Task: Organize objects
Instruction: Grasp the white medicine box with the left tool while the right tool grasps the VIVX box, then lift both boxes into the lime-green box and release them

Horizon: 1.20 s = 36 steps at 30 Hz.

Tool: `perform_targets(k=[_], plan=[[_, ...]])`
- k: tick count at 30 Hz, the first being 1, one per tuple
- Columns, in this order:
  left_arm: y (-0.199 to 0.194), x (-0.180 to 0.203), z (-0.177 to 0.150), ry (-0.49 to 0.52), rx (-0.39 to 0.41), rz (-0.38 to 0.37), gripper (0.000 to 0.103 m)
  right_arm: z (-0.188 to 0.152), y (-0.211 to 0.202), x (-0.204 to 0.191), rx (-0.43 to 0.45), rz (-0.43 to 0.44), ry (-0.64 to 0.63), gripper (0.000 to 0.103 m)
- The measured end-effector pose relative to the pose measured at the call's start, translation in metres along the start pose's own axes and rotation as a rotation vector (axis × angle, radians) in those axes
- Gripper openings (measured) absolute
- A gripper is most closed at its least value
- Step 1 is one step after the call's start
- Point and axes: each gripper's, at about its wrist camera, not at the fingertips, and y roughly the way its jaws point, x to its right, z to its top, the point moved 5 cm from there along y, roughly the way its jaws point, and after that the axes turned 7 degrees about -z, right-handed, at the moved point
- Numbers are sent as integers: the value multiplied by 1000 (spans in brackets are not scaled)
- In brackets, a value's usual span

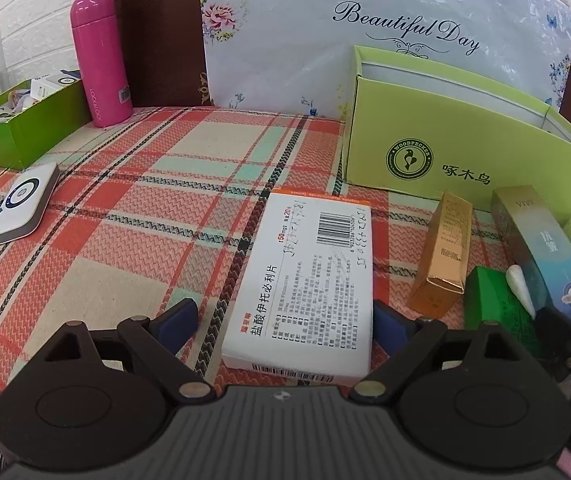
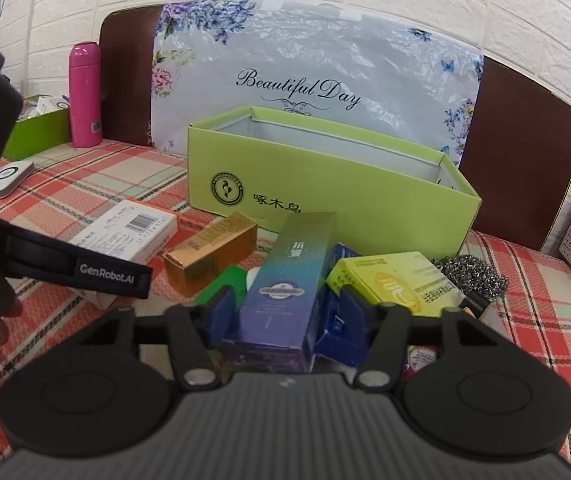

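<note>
- Straddling the near end of a flat white medicine carton with a barcode and black print, the left claw stands wide apart; its right blue pad touches the carton's edge, while the left blue pad sits clear of it, so nothing is gripped.
- The white carton lies flat on the counter covered in a red, cream and mint plaid cloth, just in front of the open lime-green cardboard box with a round bird logo.
- The right claw brackets a tall blue-to-purple gradient carton, its blue pads at either side; whether they press it I cannot tell.
- Packed around that carton are a gold foil carton, a yellow-green medicine box, a dark blue box, a green block and a wad of steel-wool scourer, all near the lime-green box's front wall.
- Off to the left stand a slim pink vacuum flask and a darker green open tray of small items, with a white rounded gadget bearing a ring mark lying near them.
- A floral plastic bag reading "Beautiful Day" leans behind the lime-green box.
</note>
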Motion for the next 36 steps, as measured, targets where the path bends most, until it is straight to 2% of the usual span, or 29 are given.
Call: perform_targets(k=[3,11,14,16,21,27,30,36], plan=[[1,-1,0,0,3,-2,94,-3,-10,4,-4,11,7,38],[-1,0,-1,8,8,-8,92,-27,-55,17,-43,73,16,38],[-3,1,-2,13,6,-14,85,-41,-69,24,-87,100,43,38],[-7,3,-3,20,6,-25,74,-50,-76,29,-114,120,77,38],[-27,9,-19,48,-14,-69,73,-66,-94,39,-160,164,130,38],[-83,22,-73,124,-57,-154,73,-85,-116,53,-192,207,135,38],[-96,27,-86,138,-58,-128,77,-89,-120,55,-193,216,119,40],[-85,28,-76,107,-80,-107,81,-76,-110,56,-131,217,136,43]])
